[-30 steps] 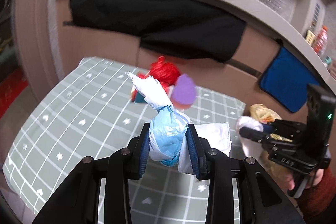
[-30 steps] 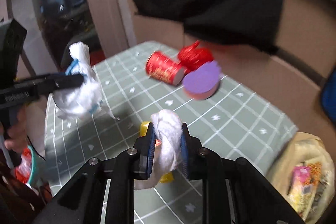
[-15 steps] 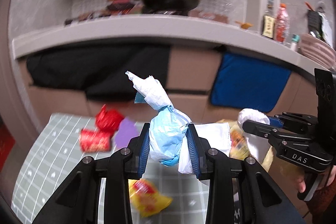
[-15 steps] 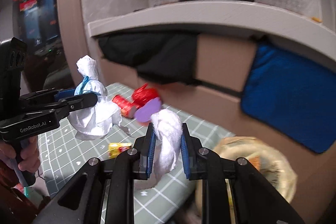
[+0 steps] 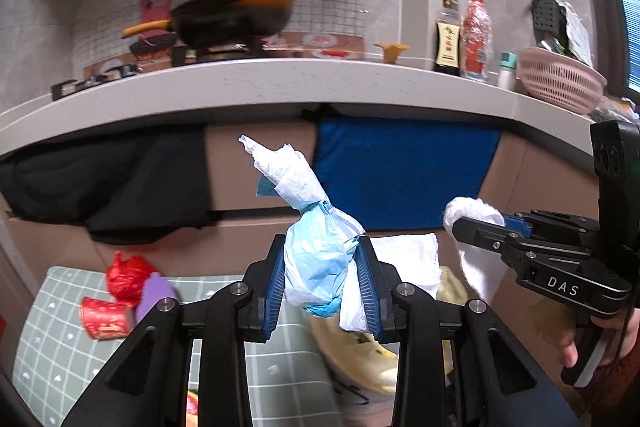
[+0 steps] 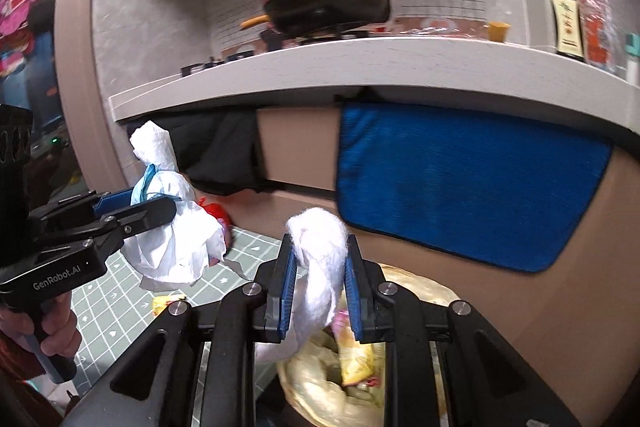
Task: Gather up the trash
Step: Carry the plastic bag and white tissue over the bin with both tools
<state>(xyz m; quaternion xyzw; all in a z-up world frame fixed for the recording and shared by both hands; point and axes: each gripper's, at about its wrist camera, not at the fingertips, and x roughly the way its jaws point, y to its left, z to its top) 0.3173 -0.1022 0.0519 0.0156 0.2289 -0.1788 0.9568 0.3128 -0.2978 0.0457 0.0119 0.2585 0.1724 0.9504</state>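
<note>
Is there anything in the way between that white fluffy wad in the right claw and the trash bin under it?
Nothing visible blocks it. The right gripper is shut on the white wad, whose tail hangs straight over the open, yellow-lined bin. Only trash already lies inside. The left gripper, holding the tissue bundle, is off to the side.

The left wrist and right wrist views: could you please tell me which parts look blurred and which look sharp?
Left wrist view: tongs and tissue wad sharp, red cup and pan smeared. Right wrist view: white wad crisp, blue towel blurred.
</note>
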